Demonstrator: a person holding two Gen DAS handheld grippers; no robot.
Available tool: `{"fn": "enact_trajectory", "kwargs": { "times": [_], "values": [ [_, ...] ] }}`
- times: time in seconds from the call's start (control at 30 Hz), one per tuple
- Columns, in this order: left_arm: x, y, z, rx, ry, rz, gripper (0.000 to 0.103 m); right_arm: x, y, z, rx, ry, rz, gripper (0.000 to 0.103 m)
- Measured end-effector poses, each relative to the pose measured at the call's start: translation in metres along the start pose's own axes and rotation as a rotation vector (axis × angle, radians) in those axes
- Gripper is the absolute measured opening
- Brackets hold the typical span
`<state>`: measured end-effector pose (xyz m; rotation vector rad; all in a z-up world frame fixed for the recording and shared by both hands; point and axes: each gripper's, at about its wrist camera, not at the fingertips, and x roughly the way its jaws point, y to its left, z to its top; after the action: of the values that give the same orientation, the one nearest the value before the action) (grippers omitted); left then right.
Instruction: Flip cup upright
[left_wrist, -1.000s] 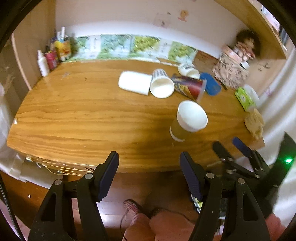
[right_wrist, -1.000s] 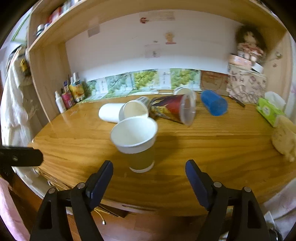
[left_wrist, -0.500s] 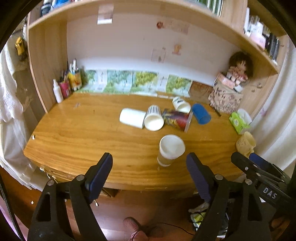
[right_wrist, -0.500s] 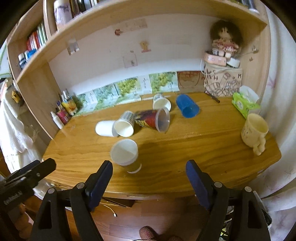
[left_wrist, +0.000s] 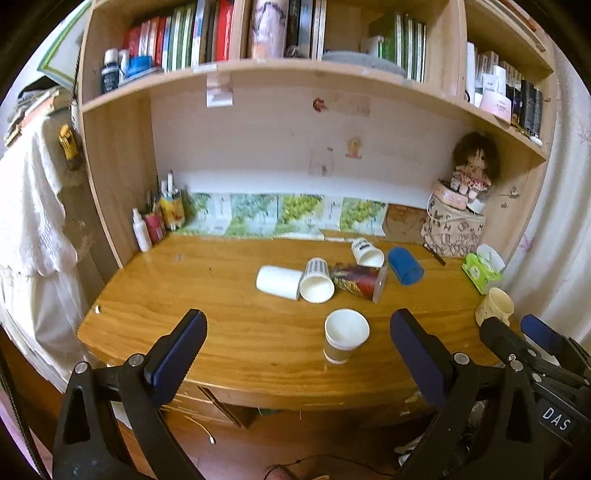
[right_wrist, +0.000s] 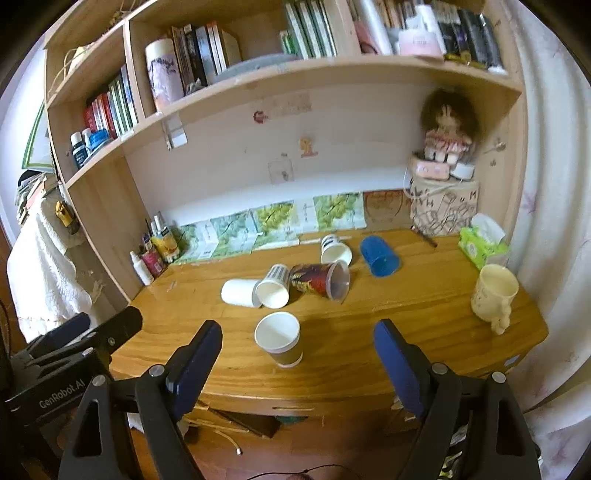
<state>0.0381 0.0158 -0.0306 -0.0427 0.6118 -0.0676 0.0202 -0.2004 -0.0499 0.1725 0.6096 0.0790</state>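
Observation:
A brown paper cup with a white inside (left_wrist: 344, 339) (right_wrist: 279, 340) stands upright near the front edge of the wooden desk (left_wrist: 229, 332) (right_wrist: 406, 325). Behind it several cups lie on their sides: a white one (left_wrist: 277, 282) (right_wrist: 238, 292), a striped one (left_wrist: 317, 280) (right_wrist: 274, 291), a red printed one (left_wrist: 358, 281) (right_wrist: 321, 283), a small white one (left_wrist: 366, 252) (right_wrist: 334, 249) and a blue one (left_wrist: 405, 266) (right_wrist: 379, 256). My left gripper (left_wrist: 297, 339) hangs back from the desk, jaws opening, nothing between them. My right gripper (right_wrist: 295, 350) also hangs back, jaws opening and empty.
A cream mug (left_wrist: 495, 307) (right_wrist: 493, 295) stands at the desk's right end beside a green tissue pack (left_wrist: 480, 269) (right_wrist: 480, 246). Bottles (left_wrist: 155, 221) (right_wrist: 153, 254) crowd the back left corner. A doll on a box (left_wrist: 461, 214) (right_wrist: 443, 184) sits back right under bookshelves.
Both grippers have pulled up and back from the desk, so the brown cup looks smaller and farther. Both jaws have widened. The cup stays upright where it stood.

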Motion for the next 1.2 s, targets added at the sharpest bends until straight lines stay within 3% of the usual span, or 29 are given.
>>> {"fn": "enact_trajectory", "kwargs": {
  "times": [0.1, 0.2, 0.63, 0.87, 1.2],
  "values": [
    [-0.004, -0.001, 0.001, 0.015, -0.026, 0.013, 0.102, -0.005, -0.001, -0.001, 0.01, -0.034, -0.006, 0.089],
    [-0.009, -0.001, 0.001, 0.018, -0.053, 0.028, 0.102, -0.009, 0.002, -0.001, 0.005, -0.064, -0.025, 0.103],
    [-0.03, 0.004, -0.004, -0.022, -0.162, 0.074, 0.103, -0.028, 0.013, -0.001, -0.06, -0.163, -0.025, 0.103],
    [-0.039, -0.002, -0.005, 0.004, -0.218, 0.07, 0.103, -0.033, 0.013, -0.002, -0.071, -0.182, -0.025, 0.103],
    [-0.039, -0.004, -0.004, 0.011, -0.223, 0.059, 0.103, -0.034, 0.011, -0.003, -0.071, -0.187, -0.03, 0.103]
  ]
}}
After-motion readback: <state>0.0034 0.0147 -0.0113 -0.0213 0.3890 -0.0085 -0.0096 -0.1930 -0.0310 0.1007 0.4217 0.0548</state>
